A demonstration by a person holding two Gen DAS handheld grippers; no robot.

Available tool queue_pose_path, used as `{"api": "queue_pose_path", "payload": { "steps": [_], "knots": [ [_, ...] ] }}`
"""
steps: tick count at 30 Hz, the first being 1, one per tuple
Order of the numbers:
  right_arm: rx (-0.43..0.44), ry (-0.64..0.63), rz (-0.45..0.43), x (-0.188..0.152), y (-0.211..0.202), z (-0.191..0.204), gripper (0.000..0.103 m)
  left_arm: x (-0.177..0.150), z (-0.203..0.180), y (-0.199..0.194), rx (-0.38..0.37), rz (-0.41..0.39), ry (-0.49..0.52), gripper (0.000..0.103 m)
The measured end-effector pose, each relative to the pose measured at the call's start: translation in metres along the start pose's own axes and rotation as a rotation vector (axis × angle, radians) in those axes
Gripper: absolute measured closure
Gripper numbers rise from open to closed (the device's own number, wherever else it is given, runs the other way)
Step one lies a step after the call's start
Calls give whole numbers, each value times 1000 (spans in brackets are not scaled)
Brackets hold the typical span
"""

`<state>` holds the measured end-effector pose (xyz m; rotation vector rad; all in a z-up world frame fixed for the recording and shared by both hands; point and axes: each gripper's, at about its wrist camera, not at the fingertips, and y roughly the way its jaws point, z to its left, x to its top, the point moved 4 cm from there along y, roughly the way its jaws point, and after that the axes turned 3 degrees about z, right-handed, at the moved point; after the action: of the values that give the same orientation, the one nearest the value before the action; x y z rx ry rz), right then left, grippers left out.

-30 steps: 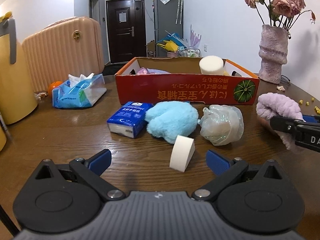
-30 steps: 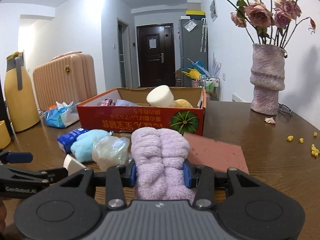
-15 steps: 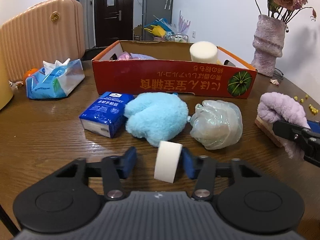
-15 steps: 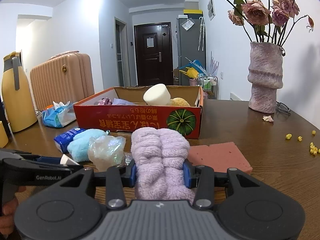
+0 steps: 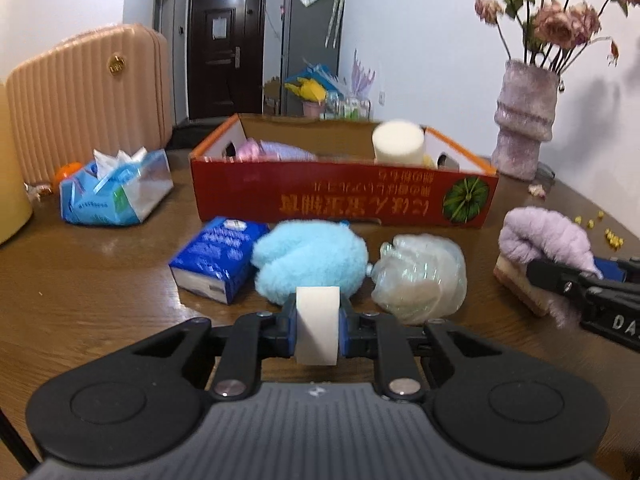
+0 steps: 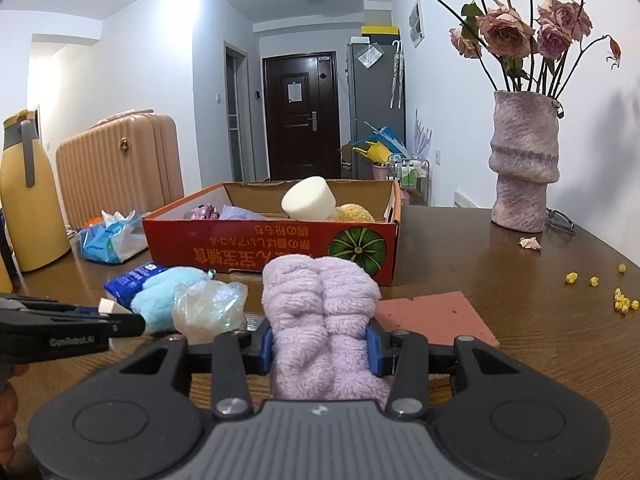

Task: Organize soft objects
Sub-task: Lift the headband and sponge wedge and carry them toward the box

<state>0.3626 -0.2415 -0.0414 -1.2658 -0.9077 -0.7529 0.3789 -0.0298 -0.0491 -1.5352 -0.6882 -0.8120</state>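
My left gripper (image 5: 318, 330) is shut on a white sponge wedge (image 5: 317, 322) and holds it above the table. My right gripper (image 6: 319, 344) is shut on a lilac fluffy towel (image 6: 320, 312), lifted over a pink sponge slab (image 6: 434, 316). The red cardboard box (image 5: 344, 196) stands behind, holding a white foam cylinder (image 5: 397, 142) and other soft items. A blue fluffy cloth (image 5: 310, 262) and an iridescent bath pouf (image 5: 420, 276) lie in front of the box. The towel (image 5: 544, 236) and the right gripper also show at the right of the left wrist view.
A blue tissue pack (image 5: 218, 258) lies left of the blue cloth. A tissue bag (image 5: 116, 192) sits at the left. A vase with flowers (image 6: 524, 168) stands at the right back. A yellow flask (image 6: 28, 200) stands far left. Yellow crumbs (image 6: 620, 300) dot the table's right.
My left gripper has closed on the white sponge wedge and lifted it off the table. My right gripper has risen a little with the lilac towel.
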Motion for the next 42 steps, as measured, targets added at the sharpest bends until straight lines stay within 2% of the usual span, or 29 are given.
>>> {"api": "queue_pose_path", "payload": {
  "steps": [22,42],
  "knots": [
    [13,27,-122,11,-13,47,62,24,22,-55,29,-183,-102,84],
    [-20,32,-196,32,10,56,62,42,28,-41,71,-205,-130,84]
  ]
}}
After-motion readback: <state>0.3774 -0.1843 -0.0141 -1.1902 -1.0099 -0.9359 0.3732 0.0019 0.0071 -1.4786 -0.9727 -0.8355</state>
